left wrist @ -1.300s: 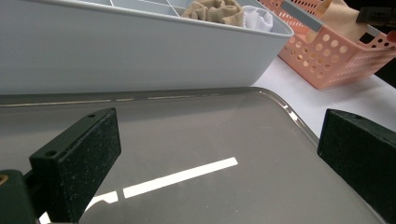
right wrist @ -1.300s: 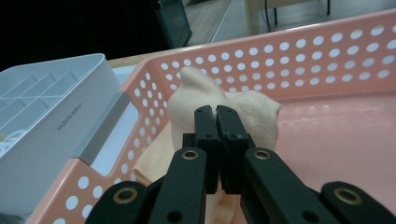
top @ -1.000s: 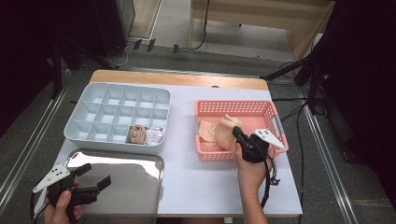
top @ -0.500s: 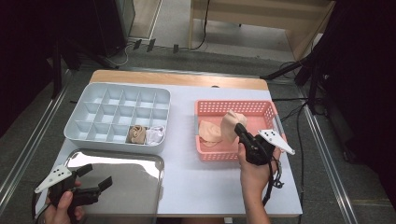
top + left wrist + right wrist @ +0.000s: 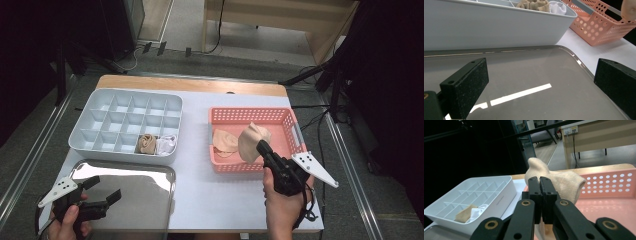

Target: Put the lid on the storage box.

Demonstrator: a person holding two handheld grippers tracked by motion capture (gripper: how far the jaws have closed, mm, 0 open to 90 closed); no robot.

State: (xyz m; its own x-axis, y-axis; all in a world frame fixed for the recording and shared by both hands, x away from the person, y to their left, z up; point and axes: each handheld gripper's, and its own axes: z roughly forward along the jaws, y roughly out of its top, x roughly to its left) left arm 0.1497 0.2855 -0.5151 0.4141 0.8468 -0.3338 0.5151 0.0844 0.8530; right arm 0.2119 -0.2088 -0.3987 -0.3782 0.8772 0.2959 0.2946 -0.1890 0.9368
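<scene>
Nearest the person, the left tongs [image 5: 102, 192] hang over a shiny metal tray [image 5: 150, 200] with rounded corners, its mirror-smooth bottom catching a bright streak of light. Their jaws stand spread wide apart, the black pads [image 5: 466, 85] rough and grainy like coarse foam, with nothing between them.

On the other side, the right tongs [image 5: 261, 146] are pressed together on a beige sock [image 5: 251, 141], pinching a fold of it. The sock is a soft, fine-knit cloth, bunched into a rounded lump with one blunt end poking upward, and it hangs clear above the near part of a pink plastic basket [image 5: 250, 116]. The basket is rectangular, its walls punched with rows of small round holes; another beige sock [image 5: 224, 141] lies flat on its floor.

Farther left on the white surface [image 5: 200, 195] sits a pale grey plastic organiser tray [image 5: 125, 107], smooth-walled and split into a grid of small square compartments. In its near row, a rolled tan sock [image 5: 146, 144] with a ribbed knit fills one cell, and a crumpled white sock [image 5: 166, 145] fills the next.
</scene>
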